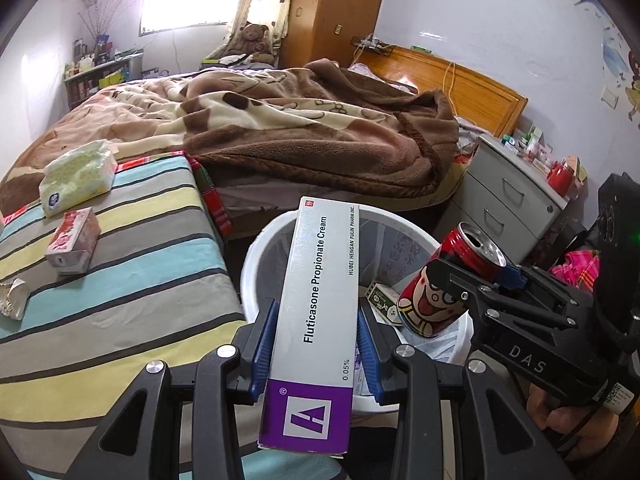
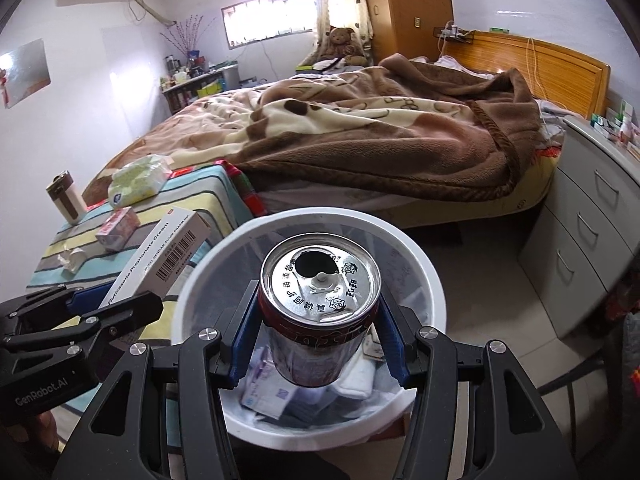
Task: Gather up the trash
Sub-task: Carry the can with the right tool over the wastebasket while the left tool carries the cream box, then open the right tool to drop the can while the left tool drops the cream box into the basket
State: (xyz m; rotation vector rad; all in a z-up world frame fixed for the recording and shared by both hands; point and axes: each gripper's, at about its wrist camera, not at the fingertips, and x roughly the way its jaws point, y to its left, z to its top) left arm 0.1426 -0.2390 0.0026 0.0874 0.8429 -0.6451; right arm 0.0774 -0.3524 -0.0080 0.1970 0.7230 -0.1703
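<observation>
My left gripper (image 1: 316, 340) is shut on a long silver and purple cream box (image 1: 316, 312), held over the near rim of the white trash bin (image 1: 256, 256). My right gripper (image 2: 318, 340) is shut on an opened red drink can (image 2: 320, 312), held upright above the bin's (image 2: 432, 280) mouth. The can (image 1: 444, 284) and right gripper also show at the right of the left wrist view, and the box (image 2: 164, 256) at the left of the right wrist view. The bin holds several boxes and papers (image 2: 272, 396).
A striped surface (image 1: 120, 272) left of the bin carries a tissue pack (image 1: 78, 178), a small pink carton (image 1: 72, 242), crumpled paper (image 1: 14, 298) and a brown-and-white cup (image 2: 66, 198). A bed with a brown blanket (image 1: 304, 128) lies behind. A grey drawer unit (image 1: 504, 196) stands at the right.
</observation>
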